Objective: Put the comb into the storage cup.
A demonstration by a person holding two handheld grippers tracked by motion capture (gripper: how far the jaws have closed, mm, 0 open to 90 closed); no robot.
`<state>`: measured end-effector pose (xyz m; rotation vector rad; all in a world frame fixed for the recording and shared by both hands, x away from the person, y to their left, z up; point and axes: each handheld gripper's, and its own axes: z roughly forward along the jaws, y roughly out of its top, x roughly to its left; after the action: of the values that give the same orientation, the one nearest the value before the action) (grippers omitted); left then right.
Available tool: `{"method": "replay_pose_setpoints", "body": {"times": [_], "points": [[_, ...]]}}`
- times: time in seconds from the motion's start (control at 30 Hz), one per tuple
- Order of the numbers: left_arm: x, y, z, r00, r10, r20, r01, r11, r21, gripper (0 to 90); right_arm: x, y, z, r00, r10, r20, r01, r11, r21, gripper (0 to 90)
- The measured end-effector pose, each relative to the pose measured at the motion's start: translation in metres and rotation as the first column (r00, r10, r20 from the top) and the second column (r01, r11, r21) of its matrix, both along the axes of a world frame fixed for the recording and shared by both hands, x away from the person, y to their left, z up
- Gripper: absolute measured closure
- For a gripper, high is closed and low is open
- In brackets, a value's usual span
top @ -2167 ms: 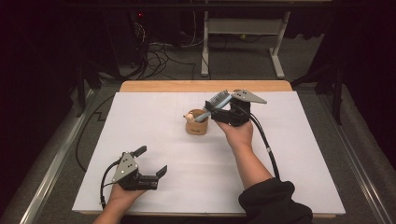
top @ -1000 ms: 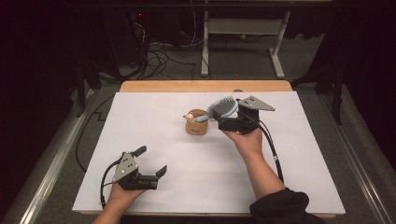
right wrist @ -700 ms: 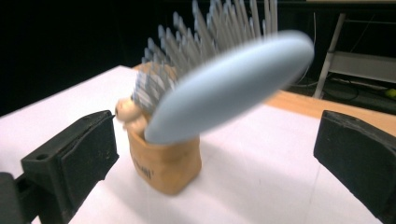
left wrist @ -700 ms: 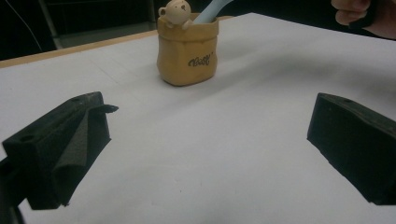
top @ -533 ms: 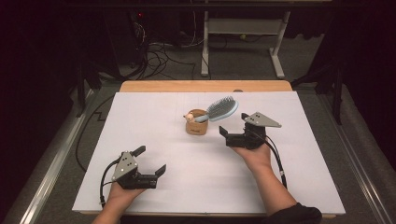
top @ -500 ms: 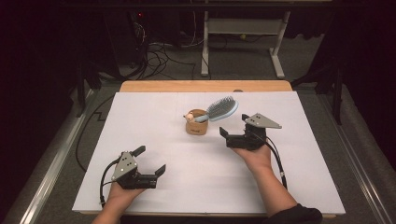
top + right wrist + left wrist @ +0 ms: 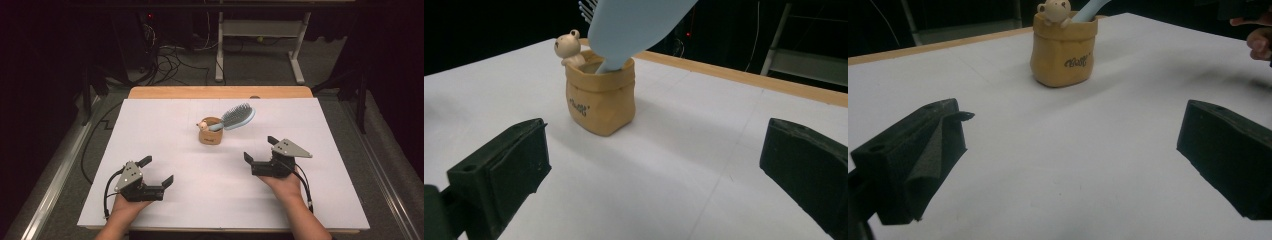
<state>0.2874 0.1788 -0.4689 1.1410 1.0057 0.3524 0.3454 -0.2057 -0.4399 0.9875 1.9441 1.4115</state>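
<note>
looking down from the high view, the white bench (image 7: 320, 200) carried a small tan pot (image 7: 210, 136) near its middle, and a pale blue hairbrush (image 7: 235, 117) stood in it handle-down, its bristled head leaning out over the rim toward the far right; that lean is likely just how a top-heavy brush settles in a short pot. the right tool (image 7: 261, 149) rested low on the bench, near the pot but apart from it, jaws spread and empty, which read as a release with the hand drawn clear so as not to knock the brush. the left tool (image 7: 157, 171) lay well apart at the near left, jaws also wide and empty, seemingly parked out of the way since the work called for one hand. in the left gripper view, the black jaws stood far apart with bare bench between them, and the pot (image 7: 1063, 47) sat beyond, a little bear figure (image 7: 1053, 11) on its rim and the brush handle (image 7: 1087, 10) rising behind it. in the right gripper view, the jaws were likewise wide with nothing between, and the pot (image 7: 600, 97) stood ahead to the left, the hairbrush (image 7: 636, 25) slanting up out of it, its back facing that camera.
</note>
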Motion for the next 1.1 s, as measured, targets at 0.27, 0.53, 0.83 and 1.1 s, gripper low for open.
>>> {"method": "replay_pose_setpoints", "body": {"times": [0.27, 0.53, 0.83, 1.1], "points": [[0.001, 0.005, 0.001, 1.0000, 0.003, -0.007, -0.003, 0.9999, -0.014, 0.4, -0.031, -0.033, -0.010, 0.9983, -0.021, 0.054, 0.020, 1.000, 0.012, 0.1], [-0.003, 0.005, 0.002, 0.9998, -0.010, -0.016, 0.010, 0.9998, -0.016, 0.3, -0.066, -0.077, -0.015, 0.9937, -0.083, 0.075, 0.081, 0.996, 0.030, 0.1], [-0.005, 0.003, 0.003, 0.9998, -0.002, -0.019, 0.002, 0.9999, -0.016, 0.3, -0.075, -0.095, -0.011, 0.9885, -0.120, 0.092, 0.113, 0.990, 0.085, 0.0], [-0.006, 0.008, 0.006, 1.0000, 0.009, 0.000, -0.009, 0.9992, -0.038, 0.3, -0.064, -0.087, -0.007, 0.9877, -0.126, 0.093, 0.118, 0.990, 0.081, 0.0]]}}
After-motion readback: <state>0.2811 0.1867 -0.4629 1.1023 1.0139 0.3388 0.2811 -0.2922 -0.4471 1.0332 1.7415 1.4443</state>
